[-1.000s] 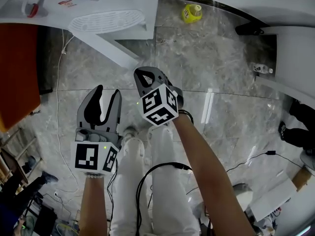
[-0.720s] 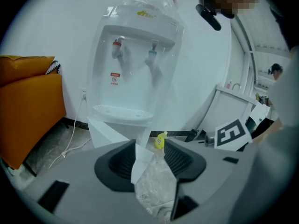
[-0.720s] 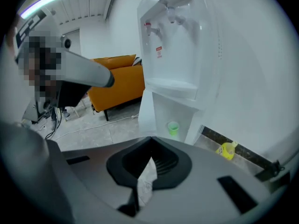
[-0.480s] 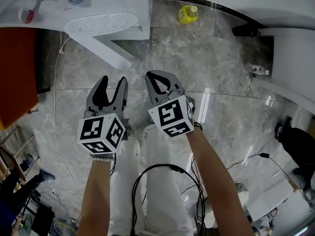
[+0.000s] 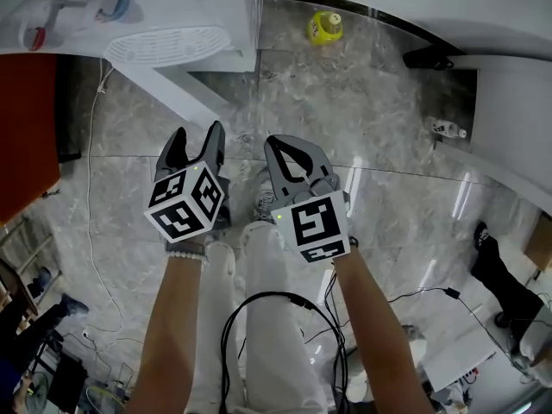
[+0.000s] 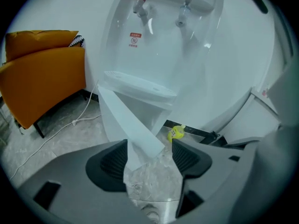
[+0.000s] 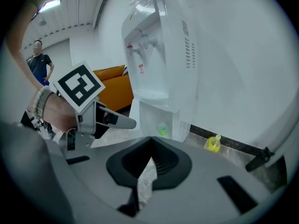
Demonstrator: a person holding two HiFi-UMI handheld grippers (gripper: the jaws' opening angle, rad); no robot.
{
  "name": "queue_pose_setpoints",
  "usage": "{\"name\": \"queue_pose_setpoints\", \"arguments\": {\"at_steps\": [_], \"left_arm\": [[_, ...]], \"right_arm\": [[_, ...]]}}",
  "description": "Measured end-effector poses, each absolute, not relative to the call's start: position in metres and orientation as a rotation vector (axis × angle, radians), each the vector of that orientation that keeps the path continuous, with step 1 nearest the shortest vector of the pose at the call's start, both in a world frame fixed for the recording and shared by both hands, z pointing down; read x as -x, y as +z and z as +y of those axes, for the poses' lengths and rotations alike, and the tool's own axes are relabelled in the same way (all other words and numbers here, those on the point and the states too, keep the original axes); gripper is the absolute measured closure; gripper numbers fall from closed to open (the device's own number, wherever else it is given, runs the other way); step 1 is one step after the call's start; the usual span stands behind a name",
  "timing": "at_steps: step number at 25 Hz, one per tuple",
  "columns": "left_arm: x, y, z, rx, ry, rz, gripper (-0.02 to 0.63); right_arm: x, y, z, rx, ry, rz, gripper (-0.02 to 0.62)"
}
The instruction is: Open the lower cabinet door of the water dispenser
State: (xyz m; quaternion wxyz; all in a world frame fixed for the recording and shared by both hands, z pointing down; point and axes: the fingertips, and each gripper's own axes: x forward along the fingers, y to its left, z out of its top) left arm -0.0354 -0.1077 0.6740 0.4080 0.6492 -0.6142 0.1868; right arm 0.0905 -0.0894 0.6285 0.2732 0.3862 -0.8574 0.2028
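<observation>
Left gripper (image 5: pixel 197 138) slides forward toward the water dispenser (image 5: pixel 181 7) and rolls, its marker cube (image 5: pixel 185 201) showing a new face. Its jaws have just been opening, nothing between them. Right gripper (image 5: pixel 285 152) pulls back, now side by side with the left.

Water dispenser (image 5: pixel 168 43), eleven o'clock; lower cabinet door (image 5: pixel 172 89) swung open. Yellow bottle (image 5: pixel 323 26), twelve o'clock, on floor. Left gripper (image 5: pixel 197 141), centre, jaws just opening, nothing between. Right gripper (image 5: pixel 278 143) at its three o'clock, jaws together.
</observation>
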Motion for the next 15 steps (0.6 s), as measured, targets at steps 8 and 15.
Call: {"name": "queue_pose_setpoints", "arguments": {"at_steps": [8, 15], "left_arm": [[0.031, 0.691, -0.121, -1.552, 0.46, -1.566, 0.291], [0.033, 0.705, -0.119, -1.504, 0.521, -1.556, 0.293]], "right_arm": [[-0.1, 0.632, -0.082, -1.033, 0.58, -2.281, 0.592], [-0.097, 0.63, -0.082, -1.017, 0.579, -2.287, 0.592]]}}
